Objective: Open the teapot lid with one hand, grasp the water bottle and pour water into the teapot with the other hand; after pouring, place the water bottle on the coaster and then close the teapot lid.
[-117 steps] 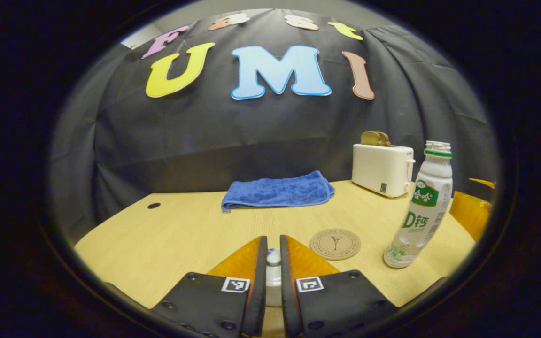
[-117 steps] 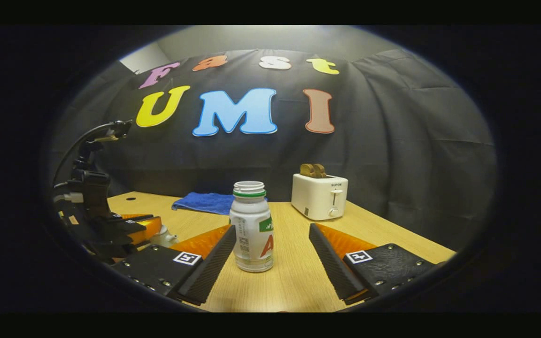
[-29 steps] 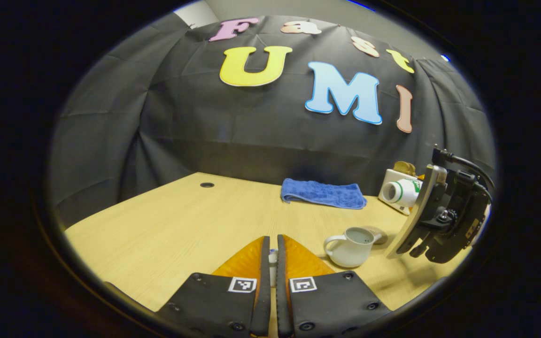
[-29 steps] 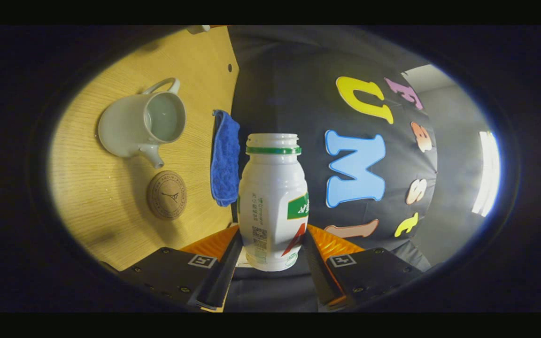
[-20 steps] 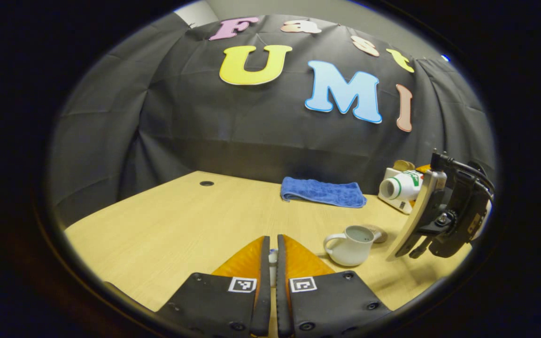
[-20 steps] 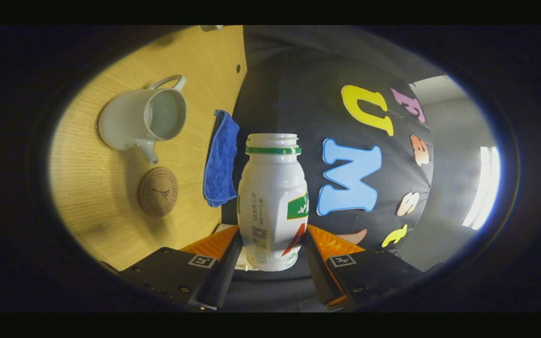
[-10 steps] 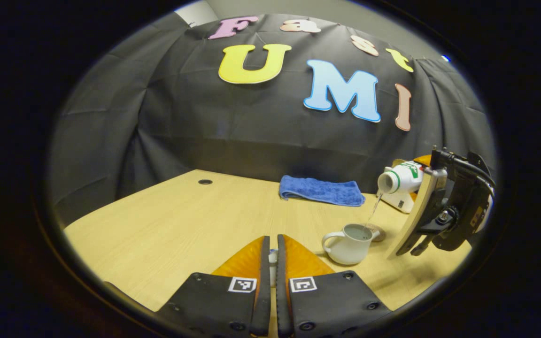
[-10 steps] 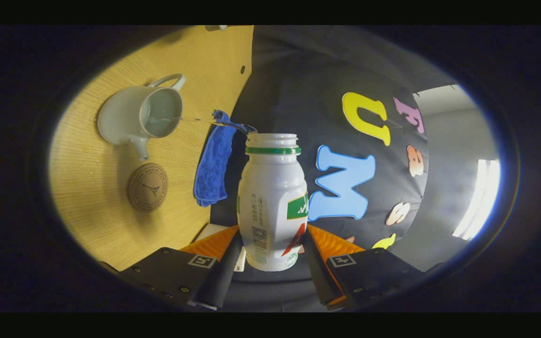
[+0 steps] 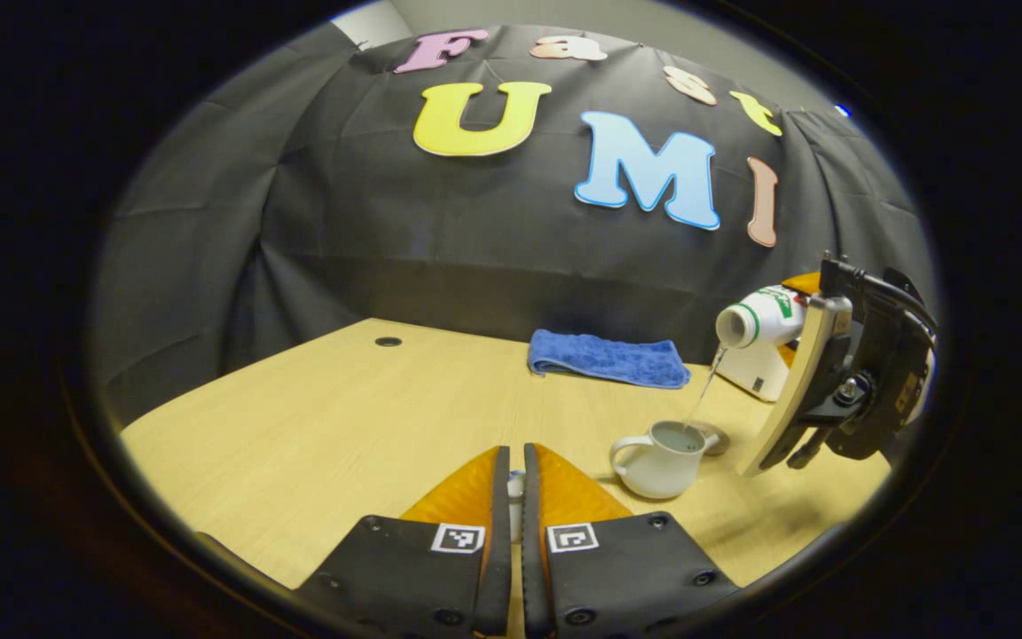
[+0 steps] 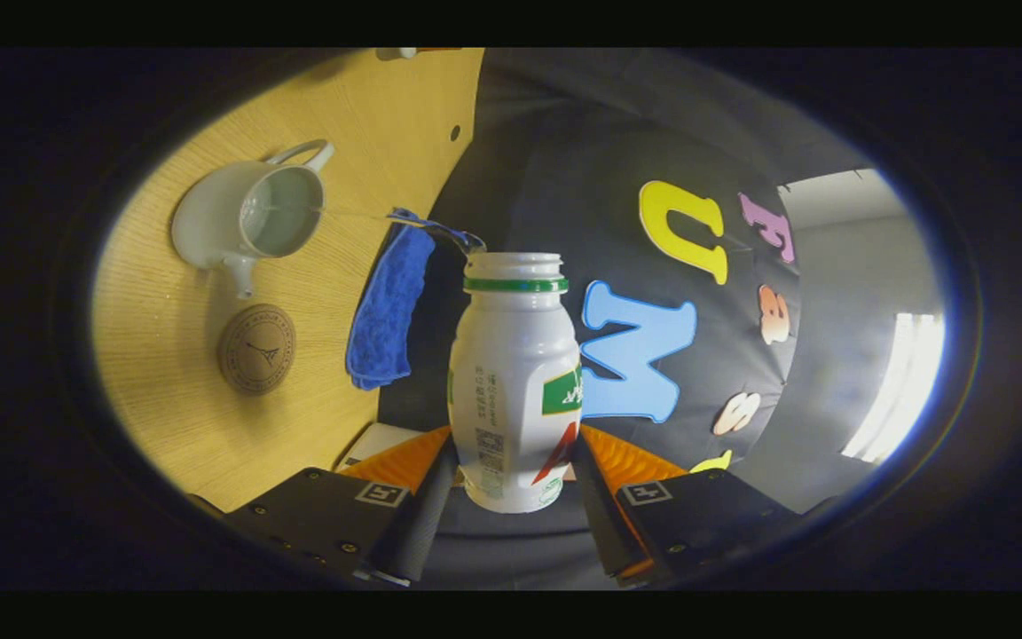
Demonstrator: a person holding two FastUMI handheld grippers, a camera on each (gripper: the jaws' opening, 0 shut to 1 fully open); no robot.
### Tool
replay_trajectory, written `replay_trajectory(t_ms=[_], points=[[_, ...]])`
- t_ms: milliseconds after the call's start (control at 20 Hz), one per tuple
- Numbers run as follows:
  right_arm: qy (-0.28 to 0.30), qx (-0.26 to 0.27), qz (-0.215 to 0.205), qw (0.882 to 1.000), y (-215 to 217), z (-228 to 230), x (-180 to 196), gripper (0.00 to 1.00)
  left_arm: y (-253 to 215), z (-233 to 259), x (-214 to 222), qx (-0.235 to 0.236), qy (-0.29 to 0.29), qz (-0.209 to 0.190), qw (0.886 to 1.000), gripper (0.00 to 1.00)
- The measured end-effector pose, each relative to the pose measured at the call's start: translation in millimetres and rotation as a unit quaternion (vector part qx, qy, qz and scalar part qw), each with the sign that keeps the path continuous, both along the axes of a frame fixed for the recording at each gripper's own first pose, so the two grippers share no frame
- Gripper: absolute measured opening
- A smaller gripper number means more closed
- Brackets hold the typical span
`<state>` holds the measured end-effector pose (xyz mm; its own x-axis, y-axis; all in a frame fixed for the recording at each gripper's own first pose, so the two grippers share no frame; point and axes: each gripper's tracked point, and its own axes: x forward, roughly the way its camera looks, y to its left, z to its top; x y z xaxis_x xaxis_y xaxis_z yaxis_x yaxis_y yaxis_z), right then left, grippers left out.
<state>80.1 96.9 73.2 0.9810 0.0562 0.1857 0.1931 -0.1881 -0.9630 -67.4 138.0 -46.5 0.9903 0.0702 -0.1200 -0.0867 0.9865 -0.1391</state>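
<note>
In the right gripper view my right gripper is shut on the white water bottle, which is tipped on its side high above the table. A thin stream of water runs from its mouth into the open white teapot. The round cork coaster lies beside the teapot's spout. In the left gripper view the teapot stands right of my fingers, with the bottle and the right gripper above it. My left gripper is shut on the teapot lid, whose pale knob peeks between the fingers.
A folded blue towel lies at the back of the wooden table. A white toaster stands at the back right, partly behind the bottle. A small cable hole is at the far left of the table.
The bottle has tipped further and risen a little, and water now streams from it into the teapot. The left gripper has stayed still with the lid.
</note>
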Motion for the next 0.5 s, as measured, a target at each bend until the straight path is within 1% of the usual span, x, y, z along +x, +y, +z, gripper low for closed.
replay_trajectory(t_ms=[500], points=[[-0.014, -0.016, 0.002, 1.000, -1.7, 18.4, -0.8, 0.72, 0.0, -1.9, -0.2, 0.001, 0.000, 0.001, 1.000, 0.16]])
